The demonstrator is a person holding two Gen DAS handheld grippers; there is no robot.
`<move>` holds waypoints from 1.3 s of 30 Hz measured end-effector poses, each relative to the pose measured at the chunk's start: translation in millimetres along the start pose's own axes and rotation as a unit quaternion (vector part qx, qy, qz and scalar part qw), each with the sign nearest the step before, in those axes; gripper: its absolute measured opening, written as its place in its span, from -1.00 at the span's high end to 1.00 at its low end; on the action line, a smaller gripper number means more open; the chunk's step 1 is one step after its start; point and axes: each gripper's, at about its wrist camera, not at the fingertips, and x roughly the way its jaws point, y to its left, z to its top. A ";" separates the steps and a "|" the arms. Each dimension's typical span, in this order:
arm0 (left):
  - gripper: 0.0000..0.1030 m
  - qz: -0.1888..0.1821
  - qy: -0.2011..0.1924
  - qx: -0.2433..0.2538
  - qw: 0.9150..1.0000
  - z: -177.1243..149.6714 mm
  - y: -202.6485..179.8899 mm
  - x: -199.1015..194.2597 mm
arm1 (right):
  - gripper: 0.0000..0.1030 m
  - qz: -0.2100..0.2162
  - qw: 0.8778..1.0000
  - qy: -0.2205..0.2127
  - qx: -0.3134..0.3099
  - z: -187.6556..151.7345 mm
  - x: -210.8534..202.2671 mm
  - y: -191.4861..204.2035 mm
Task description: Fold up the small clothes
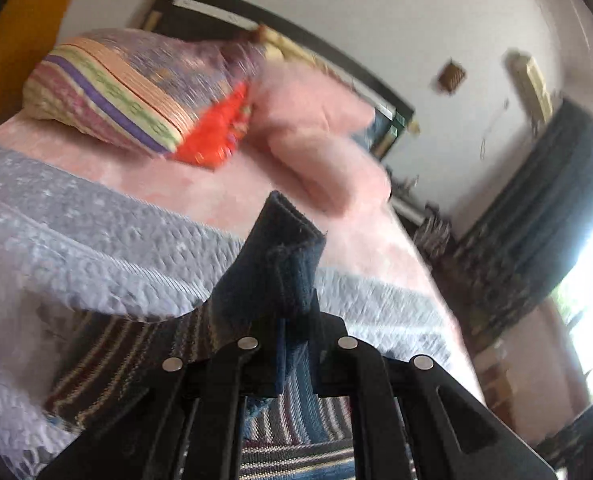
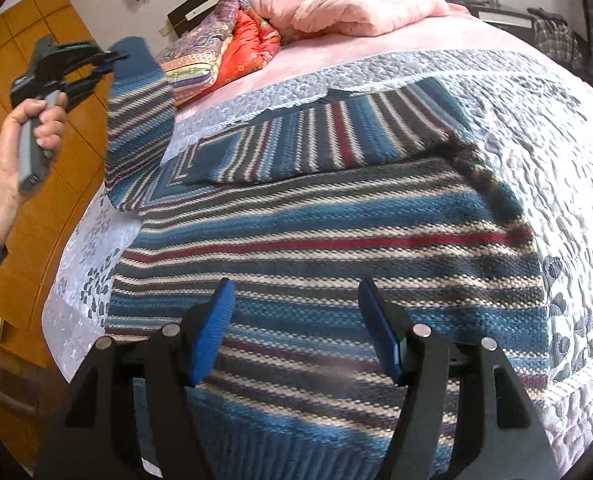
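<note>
**Bringing the lifted sleeve across the sweater body**

The bed (image 2: 536, 128) carries everything: a pale quilted bedspread with a pink blanket and folded bedding piled near the headboard. Spread flat on the quilt lies the striped knit sweater (image 2: 336, 248), blue, grey, cream and red, its body filling most of the right wrist view. One sleeve (image 2: 336, 136) is already laid across the upper part of the body. The other sleeve (image 2: 140, 128) hangs in the air at the sweater's left side, raised off the bed.

The left hand-held gripper (image 2: 112, 66), held in the person's left hand (image 2: 28, 136), is clamped on the dark blue cuff (image 1: 284, 256) of that raised sleeve; the left wrist view shows the ribbed cuff pinched between the closed fingers. The right hand-held gripper (image 2: 294, 332) hovers low over the hem end of the body with its blue pads (image 2: 212, 332) spread wide and nothing between them.

To do this step well, I judge the left should carry the cuff inward across the body, keeping the sleeve taut enough to fold at the shoulder seam, and lay it flat over the first sleeve. The right could press the body down so the knit does not drag. Releasing too early risks a twisted, bunched sleeve.
</note>
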 end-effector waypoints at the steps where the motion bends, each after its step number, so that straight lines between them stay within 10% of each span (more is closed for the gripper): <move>1: 0.84 0.007 0.013 0.016 1.000 -11.2 -10.5 16.5 | -0.24 0.000 1.000 0.001 0.002 -0.4 1.2 -3.6; 14: 0.81 0.023 0.154 0.079 0.985 -124.1 -46.7 152.0 | -0.24 0.003 0.999 0.016 0.038 -1.3 15.5 -32.5; 16: 0.46 0.021 0.180 0.090 0.979 -139.4 -45.6 163.7 | -0.26 0.009 0.999 0.019 0.042 4.7 17.0 -34.1; 21: -0.37 -0.003 0.141 0.047 0.989 -160.8 -22.4 112.9 | -0.40 0.081 0.990 0.024 0.112 57.6 25.3 -52.7; 26: -0.49 -0.025 0.097 -0.038 0.994 -216.4 12.3 34.2 | -0.39 0.211 0.949 0.107 0.211 125.7 99.4 -64.4; 31: -0.51 -0.060 0.084 -0.056 0.993 -254.9 20.7 10.1 | -0.08 0.229 0.918 0.176 0.272 158.7 182.8 -64.3; 39: -0.51 -0.079 0.093 -0.098 0.988 -260.6 43.7 14.1 | 0.17 0.185 0.924 0.180 0.283 178.0 212.3 -55.9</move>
